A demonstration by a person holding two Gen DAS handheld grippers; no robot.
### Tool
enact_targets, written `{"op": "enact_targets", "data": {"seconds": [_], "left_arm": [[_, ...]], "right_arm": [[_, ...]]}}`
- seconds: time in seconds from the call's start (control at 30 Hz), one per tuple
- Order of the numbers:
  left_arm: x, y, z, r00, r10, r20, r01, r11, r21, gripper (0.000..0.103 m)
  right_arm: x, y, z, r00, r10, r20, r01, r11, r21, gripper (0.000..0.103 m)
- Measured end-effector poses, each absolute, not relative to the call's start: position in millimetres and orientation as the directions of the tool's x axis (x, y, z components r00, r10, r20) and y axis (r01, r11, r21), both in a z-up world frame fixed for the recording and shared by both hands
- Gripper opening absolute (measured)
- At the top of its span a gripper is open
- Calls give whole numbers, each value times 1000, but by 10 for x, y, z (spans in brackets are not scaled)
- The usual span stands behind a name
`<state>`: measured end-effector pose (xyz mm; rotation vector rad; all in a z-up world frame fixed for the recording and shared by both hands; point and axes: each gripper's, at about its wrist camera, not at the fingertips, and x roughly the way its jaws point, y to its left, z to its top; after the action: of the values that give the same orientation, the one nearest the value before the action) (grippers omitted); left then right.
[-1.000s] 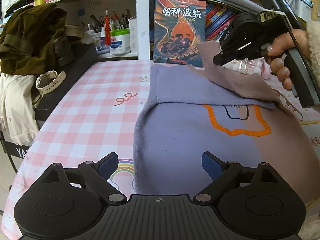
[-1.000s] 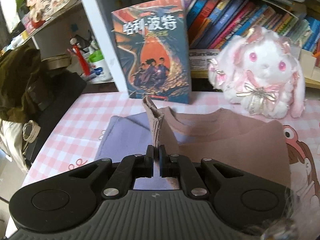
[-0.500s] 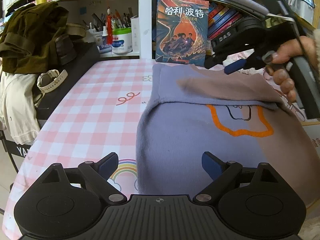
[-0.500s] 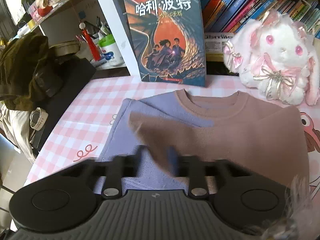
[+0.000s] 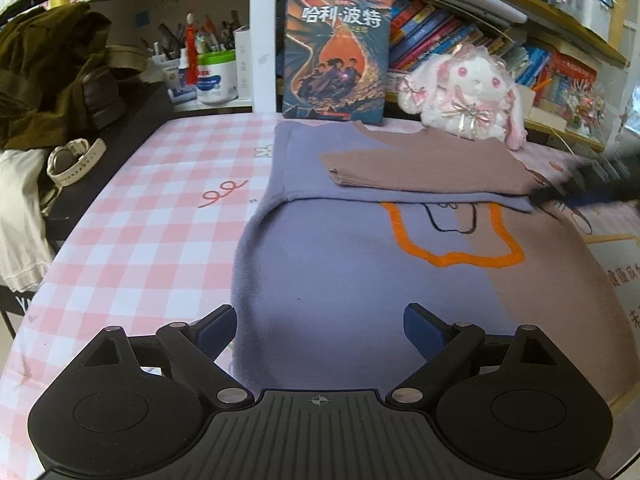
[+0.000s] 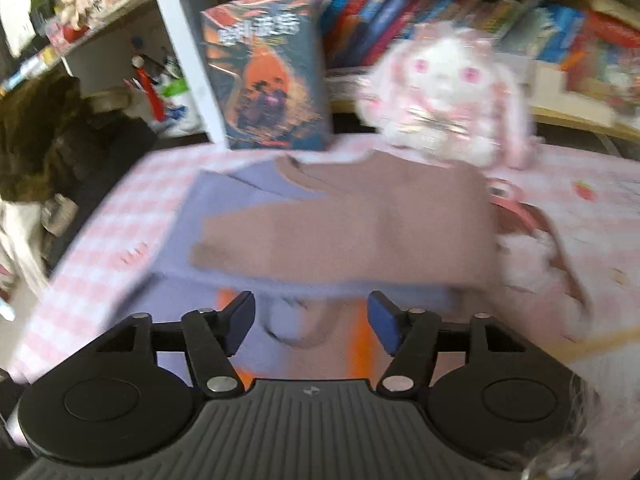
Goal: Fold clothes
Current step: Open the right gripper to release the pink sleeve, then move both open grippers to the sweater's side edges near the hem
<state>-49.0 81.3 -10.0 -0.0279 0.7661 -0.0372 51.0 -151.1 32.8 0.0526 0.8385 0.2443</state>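
The sweater (image 5: 360, 264) lay flat on the pink-checked tablecloth (image 5: 160, 216), half lavender and half brown, with an orange outline stitched across its chest. Both sleeves were folded across the upper body: the lavender one underneath, the brown sleeve (image 5: 420, 172) on top of it, its ribbed cuff ending near the lavender shoulder. The left gripper (image 5: 318, 326) hung over the sweater's lower part with its blue-padded fingers spread wide and nothing between them — the left pad sat over the garment's left edge, the right pad over the cloth itself. The right gripper (image 6: 312, 318) was likewise spread apart and empty, poised above the chest below the folded sleeves; its view was smeared with motion blur, so finer detail of the fabric there could not be made out. In the left view a dark blurred streak at the right edge, beside the sweater's brown shoulder, was all that showed of the other tool. Behind the collar an illustrated book (image 5: 336, 56) stood upright against the shelf, and a white plush bunny (image 5: 464, 92) sat just beside it. A dark olive jacket (image 5: 48, 76) was heaped to the left — a white watch (image 5: 74, 160) lay below it.
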Motion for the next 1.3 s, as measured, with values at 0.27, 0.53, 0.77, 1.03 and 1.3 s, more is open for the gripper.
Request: {"op": "enact_targets", "data": {"seconds": [0.27,0.53,0.77,1.03,1.3], "left_arm": [[-547,729,-29,739,19,-674,-39,999,-16,93],[-730,620,-127,672,78,-737,-189,979,-69,93],[-1027,349,-170,640,107,-760,-208,977,-37,93],[-1289,170,-139,624,117,-773,-189,982,-3,93],[-1382,147,-197,617,116,-779,-121,991,53,93]], "right_arm": [[-381,-2140,127,623,100,-776,-71,995,71,68],[-810,-2562,-55,594,114,-797,-10,991,134,68],[-1122,-2826,-181,572,130,-810,2,987,159,71],[-1280,-2946,-238,567,142,-811,14,983,182,72],[-1308,-2949,-238,576,150,-803,25,979,201,72]]}}
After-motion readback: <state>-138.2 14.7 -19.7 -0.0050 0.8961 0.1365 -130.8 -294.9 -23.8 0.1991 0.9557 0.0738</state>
